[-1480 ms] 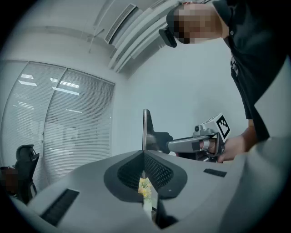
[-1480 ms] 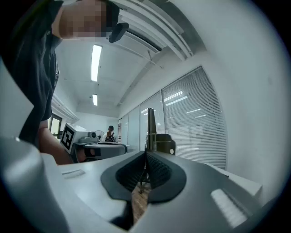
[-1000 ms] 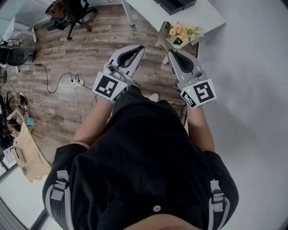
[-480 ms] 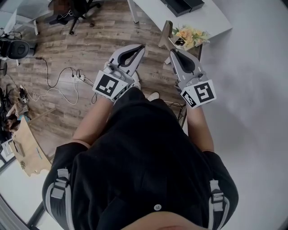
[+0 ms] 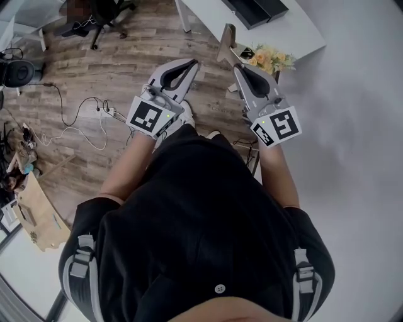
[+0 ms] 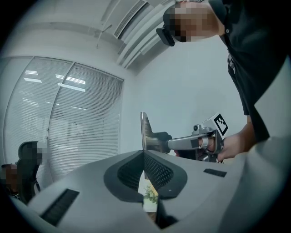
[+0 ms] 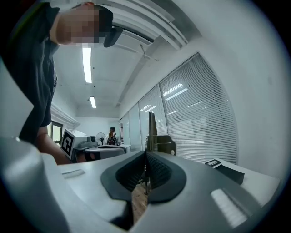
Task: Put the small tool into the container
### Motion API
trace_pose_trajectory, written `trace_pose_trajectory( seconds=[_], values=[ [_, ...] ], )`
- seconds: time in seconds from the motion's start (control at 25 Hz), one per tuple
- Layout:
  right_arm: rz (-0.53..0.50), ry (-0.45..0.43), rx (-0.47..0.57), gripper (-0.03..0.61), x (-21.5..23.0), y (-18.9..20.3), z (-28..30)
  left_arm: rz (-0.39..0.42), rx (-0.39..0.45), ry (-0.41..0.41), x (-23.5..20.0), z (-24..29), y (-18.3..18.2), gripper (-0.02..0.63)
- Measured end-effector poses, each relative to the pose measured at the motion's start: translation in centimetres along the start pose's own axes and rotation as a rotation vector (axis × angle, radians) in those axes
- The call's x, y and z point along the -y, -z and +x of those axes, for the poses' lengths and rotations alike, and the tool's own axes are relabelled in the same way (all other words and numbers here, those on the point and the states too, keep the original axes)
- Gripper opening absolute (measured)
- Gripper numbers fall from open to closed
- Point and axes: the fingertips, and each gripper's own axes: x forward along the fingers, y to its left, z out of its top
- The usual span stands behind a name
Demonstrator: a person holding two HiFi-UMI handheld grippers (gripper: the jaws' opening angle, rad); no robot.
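Note:
Both grippers are held out at chest height over the wooden floor, pointing toward a white table (image 5: 296, 28). My left gripper (image 5: 194, 62) is shut with nothing between its jaws; in the left gripper view the jaws (image 6: 143, 154) meet along one line. My right gripper (image 5: 237, 66) is also shut and empty, its jaws (image 7: 146, 157) pressed together. A black box-like tray (image 5: 255, 9) lies on the table's far end. No small tool shows in any view.
A bunch of yellow and orange flowers (image 5: 267, 58) sits at the table's near edge, just ahead of the right gripper. Cables and a power strip (image 5: 104, 113) lie on the floor at left. An office chair (image 5: 104, 16) stands far left, cardboard (image 5: 38, 214) near left.
Both grippers have shifted slightly forward toward the table and stay shut. The table and flowers sit a little nearer in the head view.

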Motion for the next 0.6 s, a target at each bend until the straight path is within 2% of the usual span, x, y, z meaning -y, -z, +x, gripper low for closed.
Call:
trace_pose_trajectory(
  seconds=[0.12,0.44,0.6],
  values=[
    [0.009,-0.002,-0.011,0.020,0.8,-0.4,3.7,0.008,-0.008,0.008,-3.7,0.7,-0.3,0.008],
    [0.011,0.007,-0.021,0.020,1.6,0.1,7.3,0.011,-0.011,0.026,-7.5,1.5,0.0,0.009],
    [0.016,0.020,-0.017,0.019,1.8,1.2,7.9,0.002,0.016,0.043,-8.3,1.7,1.0,0.009]
  ],
)
